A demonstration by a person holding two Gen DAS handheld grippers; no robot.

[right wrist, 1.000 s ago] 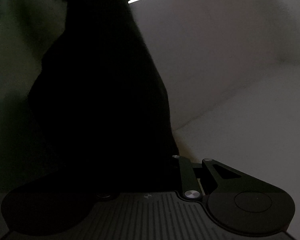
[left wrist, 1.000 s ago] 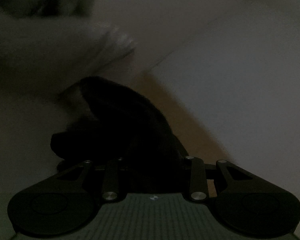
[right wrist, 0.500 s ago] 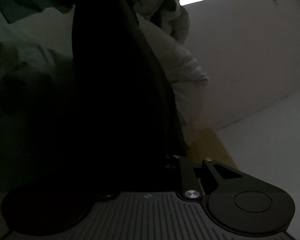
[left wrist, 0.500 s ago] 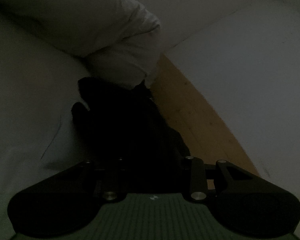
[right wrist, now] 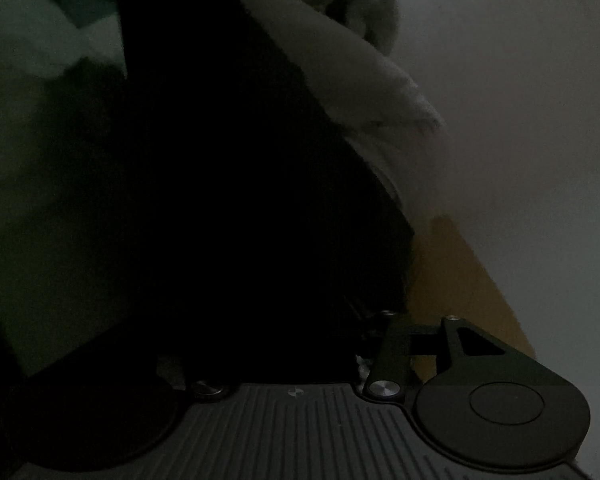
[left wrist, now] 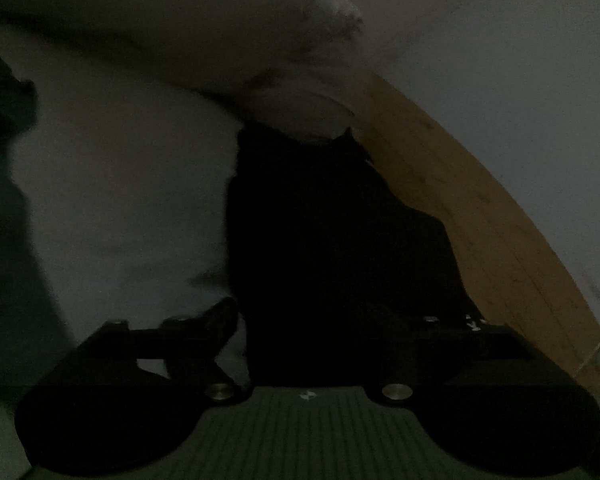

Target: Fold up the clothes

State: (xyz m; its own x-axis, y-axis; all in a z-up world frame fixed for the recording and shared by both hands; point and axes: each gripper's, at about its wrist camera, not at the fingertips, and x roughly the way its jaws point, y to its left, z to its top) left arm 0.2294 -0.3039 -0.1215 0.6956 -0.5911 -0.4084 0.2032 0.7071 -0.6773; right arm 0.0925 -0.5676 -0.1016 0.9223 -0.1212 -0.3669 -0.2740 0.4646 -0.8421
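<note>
Garment black, featureless — fills centre frame. Left gripper jaws, just opening, stand wide around it; right gripper unreadable. Only left view shows pillow.

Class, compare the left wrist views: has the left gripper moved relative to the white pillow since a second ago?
Yes. The left gripper has come closer to the white pillow, which now looms larger. Its jaws have just been opening, with the black garment between them.

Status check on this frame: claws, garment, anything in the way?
Left claw just opened wide. Right claw just opening, tips hidden. Black garment between both. White pillow close ahead.
</note>
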